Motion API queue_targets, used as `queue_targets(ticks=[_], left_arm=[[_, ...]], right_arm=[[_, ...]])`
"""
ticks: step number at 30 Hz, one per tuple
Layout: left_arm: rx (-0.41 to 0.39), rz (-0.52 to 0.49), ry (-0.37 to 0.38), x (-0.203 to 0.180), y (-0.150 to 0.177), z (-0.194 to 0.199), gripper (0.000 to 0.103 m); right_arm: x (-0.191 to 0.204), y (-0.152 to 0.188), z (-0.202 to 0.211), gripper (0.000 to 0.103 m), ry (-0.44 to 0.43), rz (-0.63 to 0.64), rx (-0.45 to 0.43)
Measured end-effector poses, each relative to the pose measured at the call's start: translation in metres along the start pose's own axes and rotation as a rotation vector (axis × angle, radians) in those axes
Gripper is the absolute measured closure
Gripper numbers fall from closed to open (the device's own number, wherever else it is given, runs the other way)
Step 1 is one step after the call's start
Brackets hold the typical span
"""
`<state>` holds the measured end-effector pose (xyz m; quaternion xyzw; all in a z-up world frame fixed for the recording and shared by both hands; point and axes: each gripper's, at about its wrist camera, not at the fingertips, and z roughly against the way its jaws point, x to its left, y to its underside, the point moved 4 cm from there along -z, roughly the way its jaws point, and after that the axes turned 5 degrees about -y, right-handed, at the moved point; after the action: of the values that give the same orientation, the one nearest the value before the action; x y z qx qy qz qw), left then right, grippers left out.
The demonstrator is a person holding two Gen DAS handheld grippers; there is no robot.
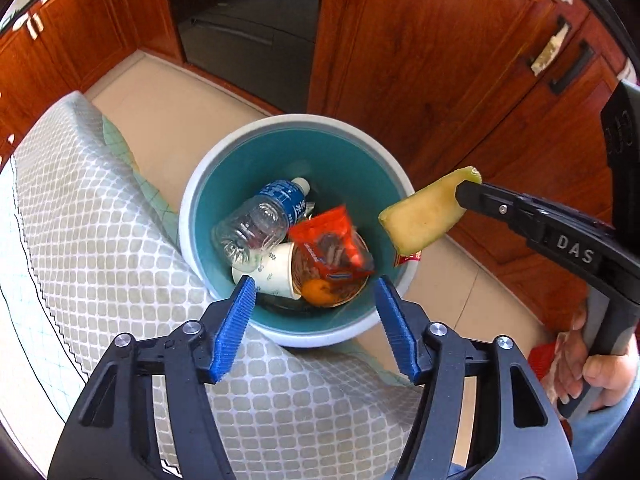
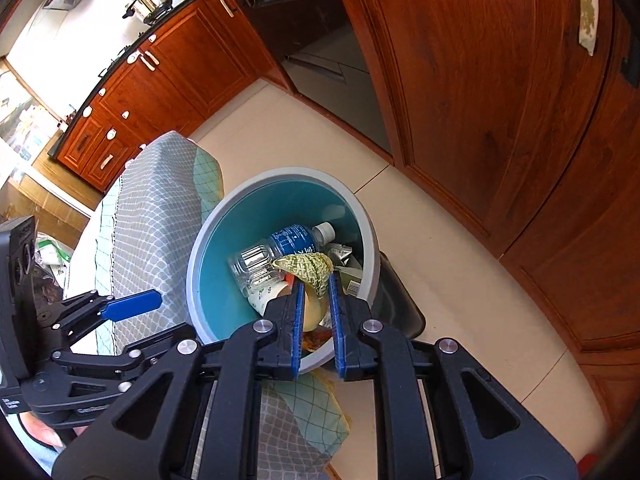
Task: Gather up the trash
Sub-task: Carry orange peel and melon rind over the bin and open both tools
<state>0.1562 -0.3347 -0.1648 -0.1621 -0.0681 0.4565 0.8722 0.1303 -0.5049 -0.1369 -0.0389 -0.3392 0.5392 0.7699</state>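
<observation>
We hold a melon rind (image 1: 426, 216) in the right gripper (image 2: 316, 322), its jaws closed down on the rind with only the peel's thickness between the pads. The rind hangs over the near rim of the bin (image 1: 192, 200), so that, as we judge it, letting go would drop it straight in. The left gripper (image 1: 314, 330) has its jaws spread wide and holds nothing; it hovers over the bin's near edge, above the tablecloth (image 1: 100, 220), likely waiting out of the way.

In the bin already lie a bottle (image 1: 260, 220), a paper cup (image 1: 276, 270), a red wrapper (image 1: 332, 246) and something orange (image 1: 318, 292) near the bottom. The bin stands on the floor (image 1: 168, 120), touching the draped cloth, which seems a handy spot for trash coming off the table.

The left view shows the rind from the side: pale flesh, green edge, pinched at one end, and just off the bin's right rim. The right view looks along the fingers, so we see the netted skin (image 2: 308, 266) and the rind centred over the bin, but most of the wrapper and cup is hidden behind it. That view also takes in a pot (image 2: 152, 0) on the far counter.
</observation>
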Motion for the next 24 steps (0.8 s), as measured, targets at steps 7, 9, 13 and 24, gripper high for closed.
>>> queue_targets(ticks=[7,9,13,24], left_arm=[[-0.022,0.028,-0.014,0.014,0.020,0.021,0.006],[-0.031,0.035,-0.015,0.017,0.026,0.027,0.005],[-0.022,0.039,-0.014,0.021,0.033,0.031,0.005],[-0.028,0.044,-0.010,0.022,0.053,0.037,0.004]], right_arm=[[0.005,0.001,-0.023,0.091,-0.010,0.004,0.051],[0.009,0.003,-0.030,0.089,-0.016,0.008,0.070],[0.020,0.004,-0.034,0.085,-0.043,0.024,0.075],[0.029,-0.002,-0.016,0.028,-0.041,0.009,0.023]])
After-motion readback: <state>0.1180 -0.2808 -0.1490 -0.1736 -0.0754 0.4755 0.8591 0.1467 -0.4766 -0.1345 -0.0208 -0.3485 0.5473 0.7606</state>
